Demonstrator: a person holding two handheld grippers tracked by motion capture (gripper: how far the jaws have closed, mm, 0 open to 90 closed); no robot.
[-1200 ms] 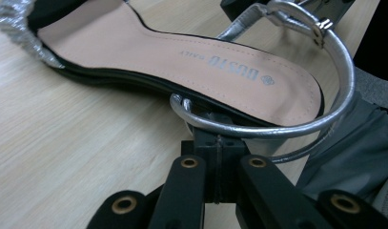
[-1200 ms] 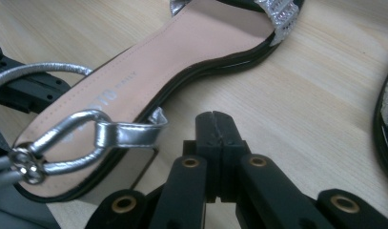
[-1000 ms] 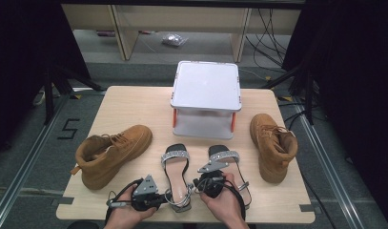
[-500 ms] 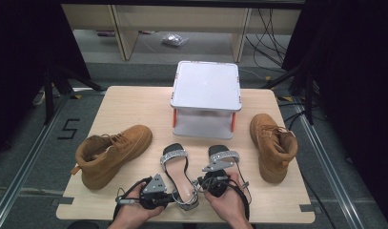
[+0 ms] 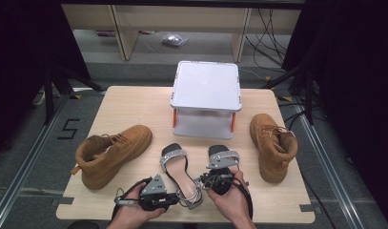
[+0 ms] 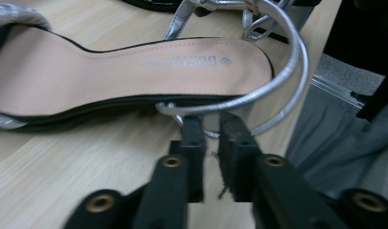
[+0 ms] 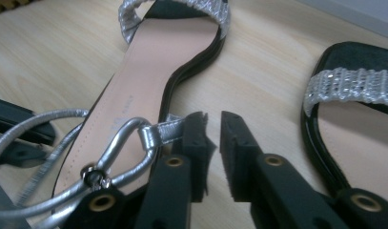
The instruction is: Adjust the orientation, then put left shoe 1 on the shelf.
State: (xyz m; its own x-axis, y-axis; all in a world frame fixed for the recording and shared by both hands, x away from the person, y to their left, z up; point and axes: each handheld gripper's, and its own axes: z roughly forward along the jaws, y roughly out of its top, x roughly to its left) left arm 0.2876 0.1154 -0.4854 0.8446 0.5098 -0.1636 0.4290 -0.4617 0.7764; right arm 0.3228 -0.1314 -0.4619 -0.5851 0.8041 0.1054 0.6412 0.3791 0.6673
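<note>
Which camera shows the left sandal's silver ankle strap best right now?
The left gripper view: the ankle strap loops large just past the jaws. The right gripper view shows its buckle end; the high view shows it tiny.

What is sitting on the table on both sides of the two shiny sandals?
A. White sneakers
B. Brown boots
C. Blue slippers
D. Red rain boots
B: a tan-brown lace-up boot lies left of the silver-strapped sandals and another boot lies to their right on the wooden table.
</note>
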